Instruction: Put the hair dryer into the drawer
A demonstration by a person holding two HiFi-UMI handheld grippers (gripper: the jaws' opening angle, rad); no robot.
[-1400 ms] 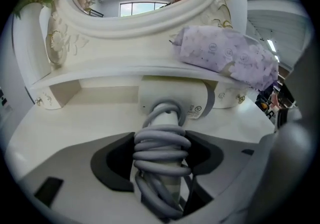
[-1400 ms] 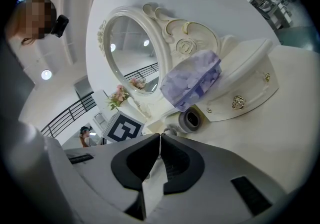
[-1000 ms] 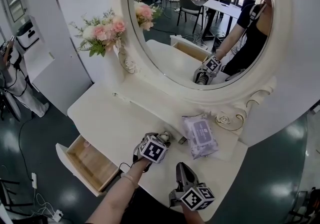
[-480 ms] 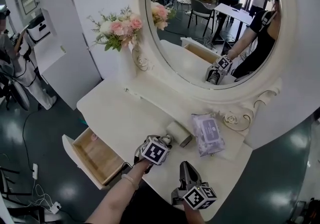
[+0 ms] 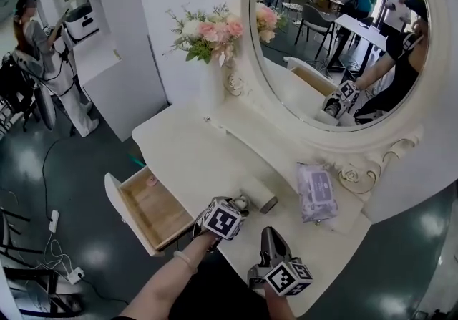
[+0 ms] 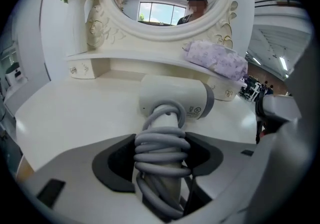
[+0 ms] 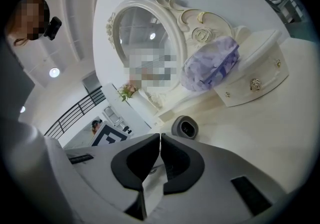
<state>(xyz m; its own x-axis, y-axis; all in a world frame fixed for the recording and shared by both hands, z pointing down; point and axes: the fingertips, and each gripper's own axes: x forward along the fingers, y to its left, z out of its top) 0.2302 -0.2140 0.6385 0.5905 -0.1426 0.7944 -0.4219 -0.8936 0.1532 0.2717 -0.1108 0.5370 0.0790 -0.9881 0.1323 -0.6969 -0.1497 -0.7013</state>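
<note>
While you hold both grippers at the front edge of the white dressing table (image 5: 193, 161), your right gripper (image 5: 272, 243) sits nearest you. Its dark jaws are pressed together with nothing between them (image 7: 159, 140).

Your left gripper (image 5: 236, 205) is just beside it, on its left in the head view. It is clamped on the handle of the white hair dryer (image 6: 172, 98). The grey power cord (image 6: 161, 145) is coiled round that handle, and both pads press on the coils.

- Dryer position: its handle runs back between the left jaws and its barrel lies crosswise just past the fingertips. The barrel's grey end points toward your right gripper (image 7: 185, 128).
- From the head view the dryer (image 5: 259, 195) is over the tabletop near the front edge. You cannot tell whether the barrel touches the surface.
- Wooden-lined drawer (image 5: 154, 207): pulled open at the table's left front, beside your left forearm, apart from the dryer.

Farther back, a lavender soft pack of wipes (image 5: 317, 192) lies on the raised shelf to the right. The oval mirror (image 5: 336, 39) in its carved white frame stands behind the shelf. Pink and white flowers (image 5: 207, 32) stand at the mirror's left.
</note>
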